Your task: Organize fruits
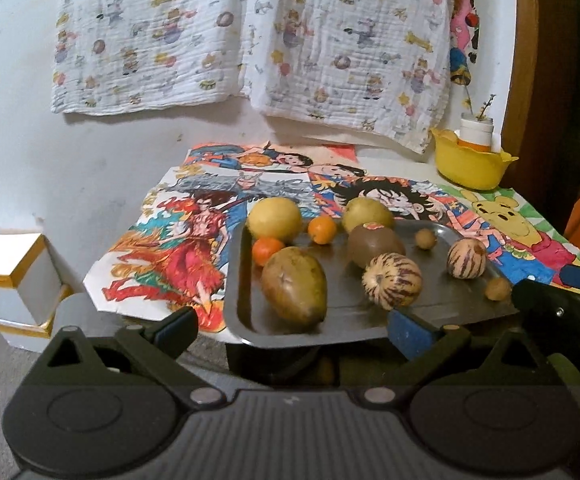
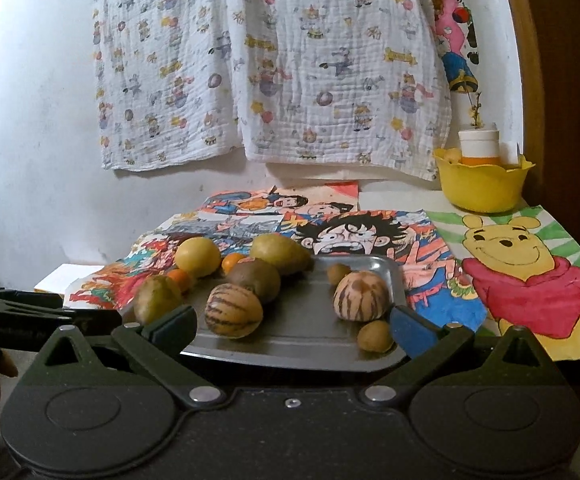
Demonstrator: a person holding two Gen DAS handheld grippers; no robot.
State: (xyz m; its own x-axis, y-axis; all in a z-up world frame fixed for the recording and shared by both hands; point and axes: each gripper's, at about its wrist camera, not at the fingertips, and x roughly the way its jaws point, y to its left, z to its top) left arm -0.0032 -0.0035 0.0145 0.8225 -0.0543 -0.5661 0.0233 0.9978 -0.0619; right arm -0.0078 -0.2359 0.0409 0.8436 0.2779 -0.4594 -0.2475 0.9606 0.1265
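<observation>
the fruit sits in a loose scatter on the metal tray [image 1: 245, 308] in the middle of the left wrist view, and nothing looks sorted yet. a big greenish mango [image 1: 294, 297] lies at the tray's near left corner, two small oranges [image 1: 322, 230] behind it, a yellow lemon [image 1: 274, 218] at the far left edge. a brown kiwi with a sticker [image 1: 374, 245] sits centre, a second yellow-green fruit [image 1: 368, 213] just behind it. two striped melons [image 1: 392, 284] are right of centre, one near, one further right, and two little brown nuts [image 1: 498, 289] rest toward the right side.

the left gripper [image 1: 294, 330] hovers at the tray's near edge, low in the frame, jaws spread wide and gripping nothing. the right gripper [image 2: 294, 326] does the same in its own view, jaws parted, empty, with a striped melon and a nut framed between its fingers.

further out, cartoon posters [image 2: 530, 264] cover the table under the tray. a yellow bowl [image 2: 484, 184] stands at the upper right, with a white-capped bottle inside and something small and yellow at its rim, possibly a fruit. a patterned cloth [image 2: 273, 60] hangs on the wall above.

my read: this is the very start, nearly every piece left to group or move.
</observation>
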